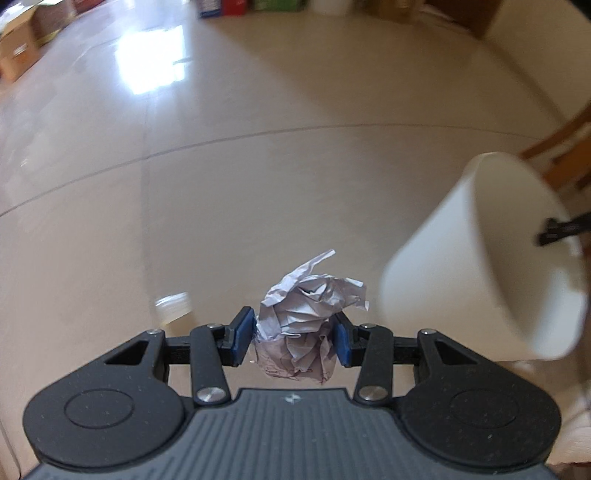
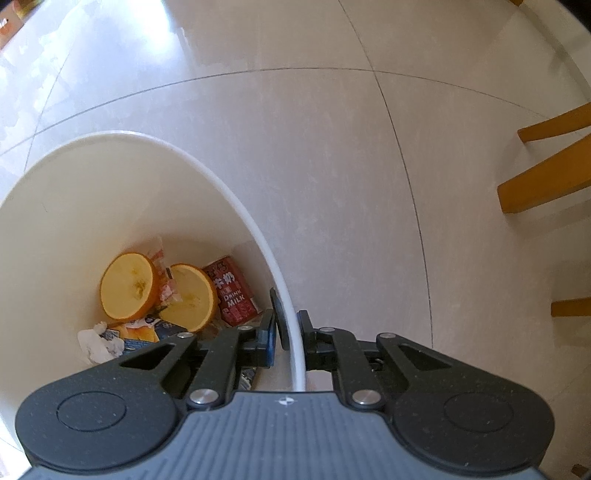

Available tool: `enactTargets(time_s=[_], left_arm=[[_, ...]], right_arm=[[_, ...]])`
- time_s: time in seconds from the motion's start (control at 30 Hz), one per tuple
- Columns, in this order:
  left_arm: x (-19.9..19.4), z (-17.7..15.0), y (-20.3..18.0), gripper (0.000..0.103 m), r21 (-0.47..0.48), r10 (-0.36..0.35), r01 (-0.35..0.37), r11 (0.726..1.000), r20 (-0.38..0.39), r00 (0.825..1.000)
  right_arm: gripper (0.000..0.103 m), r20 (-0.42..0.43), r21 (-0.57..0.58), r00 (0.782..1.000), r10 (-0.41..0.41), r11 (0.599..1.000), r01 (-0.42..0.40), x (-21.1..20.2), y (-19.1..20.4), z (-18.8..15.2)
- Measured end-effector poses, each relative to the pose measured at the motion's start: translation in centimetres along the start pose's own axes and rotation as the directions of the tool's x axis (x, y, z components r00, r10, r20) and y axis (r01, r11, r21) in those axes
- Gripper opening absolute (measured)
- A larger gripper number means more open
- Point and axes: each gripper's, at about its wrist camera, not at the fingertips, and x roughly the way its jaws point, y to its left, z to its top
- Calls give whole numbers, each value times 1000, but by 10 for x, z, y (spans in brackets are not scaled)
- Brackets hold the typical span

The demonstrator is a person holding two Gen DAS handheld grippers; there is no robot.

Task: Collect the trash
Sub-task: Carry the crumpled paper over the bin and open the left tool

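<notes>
My left gripper [image 1: 293, 334] is shut on a crumpled ball of white paper [image 1: 306, 310], held above the floor between the blue pads. To its right the white bin [image 1: 461, 258] hangs tilted, its mouth turned toward the right. My right gripper [image 2: 290, 332] is shut on the bin's rim [image 2: 258, 229], one finger inside and one outside. Inside the bin lie two orange halves [image 2: 129, 286], a red milk carton [image 2: 232, 291], wrappers and a white tissue [image 2: 98, 343].
Glossy cream floor tiles [image 1: 258, 147] fill both views. Wooden chair legs [image 2: 546, 184] stand at the right. Cardboard boxes [image 1: 22, 48] and coloured packages [image 1: 236, 7] line the far wall. A small pale scrap [image 1: 173, 304] lies on the floor left of the paper.
</notes>
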Motion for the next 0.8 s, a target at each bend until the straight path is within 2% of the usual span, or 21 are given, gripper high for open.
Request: enactTargets(time_s=[0.23, 0.53, 0.57, 0.6, 0.67, 0.8], left_arm=[[-27, 24, -63, 44, 119, -110, 107, 987, 24, 994], [-21, 39, -135, 46, 259, -215, 204, 944, 16, 977], [-19, 40, -141, 50, 269, -215, 203, 941, 15, 976], [-16, 40, -147, 63, 275, -216, 204, 940, 14, 976], [-16, 41, -156, 76, 288, -212, 198, 937, 18, 977], [-19, 43, -154, 90, 292, -201, 182, 939, 38, 979]], right_arm=[[13, -5, 9, 1000, 16, 1000, -16, -1, -3, -1], [12, -8, 17, 1000, 24, 1000, -23, -2, -4, 1], [12, -8, 14, 1000, 22, 1000, -22, -2, -4, 1], [12, -8, 14, 1000, 22, 1000, -22, -1, -4, 0], [12, -9, 16, 1000, 25, 1000, -25, -1, -4, 0], [12, -7, 10, 1000, 27, 1000, -26, -2, -4, 0]])
